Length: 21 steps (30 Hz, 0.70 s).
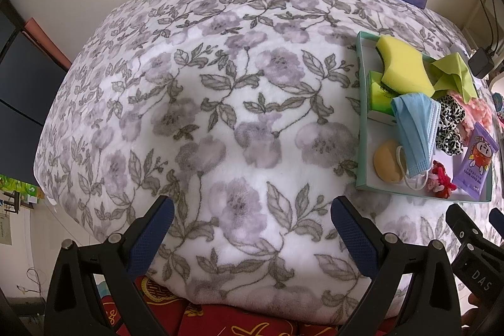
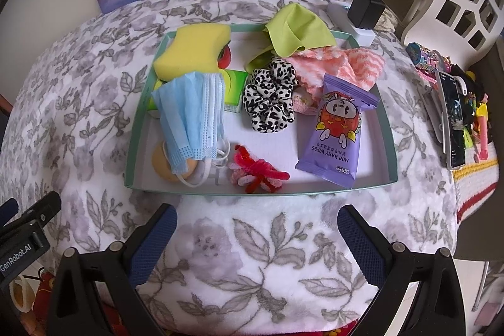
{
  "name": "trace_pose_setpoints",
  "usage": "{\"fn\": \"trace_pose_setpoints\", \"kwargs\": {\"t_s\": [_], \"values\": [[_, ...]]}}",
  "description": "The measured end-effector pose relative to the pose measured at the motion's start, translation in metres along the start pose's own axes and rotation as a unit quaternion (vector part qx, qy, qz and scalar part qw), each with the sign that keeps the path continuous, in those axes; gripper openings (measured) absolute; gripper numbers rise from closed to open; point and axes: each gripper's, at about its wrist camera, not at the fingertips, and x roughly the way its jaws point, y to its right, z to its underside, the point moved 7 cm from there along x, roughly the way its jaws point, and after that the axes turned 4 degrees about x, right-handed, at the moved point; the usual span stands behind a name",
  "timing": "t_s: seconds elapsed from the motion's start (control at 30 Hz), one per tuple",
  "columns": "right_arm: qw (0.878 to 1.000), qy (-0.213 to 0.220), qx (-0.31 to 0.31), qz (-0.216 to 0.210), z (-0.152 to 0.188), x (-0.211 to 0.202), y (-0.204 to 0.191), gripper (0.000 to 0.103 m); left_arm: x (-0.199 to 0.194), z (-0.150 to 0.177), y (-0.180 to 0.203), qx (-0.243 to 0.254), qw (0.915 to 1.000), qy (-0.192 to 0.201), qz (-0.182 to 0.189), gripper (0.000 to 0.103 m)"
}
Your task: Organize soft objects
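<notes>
On the floral blanket sits a shallow green-rimmed tray, its near rim just ahead of the right gripper, whose jaws stand wide open and empty over bare fabric. Left of the tray lies a broad clear stretch of blanket, where the left gripper hovers, jaws also spread and empty. Inside the tray crowd a yellow sponge, blue face mask, leopard scrunchie, baby wipes packet and red pipe-cleaner bundle. A green box and round tan puff are half hidden under the mask.
</notes>
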Motion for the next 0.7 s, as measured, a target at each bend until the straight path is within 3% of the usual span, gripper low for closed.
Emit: {"fn": "trace_pose_setpoints", "kwargs": {"t_s": [0.7], "values": [[1.000,-0.001,0.000,0.001,-0.0002,0.0007,0.0008,0.103,-0.0015,0.0001,-0.0026,0.000,1.0000,0.006,0.000,0.100]]}}
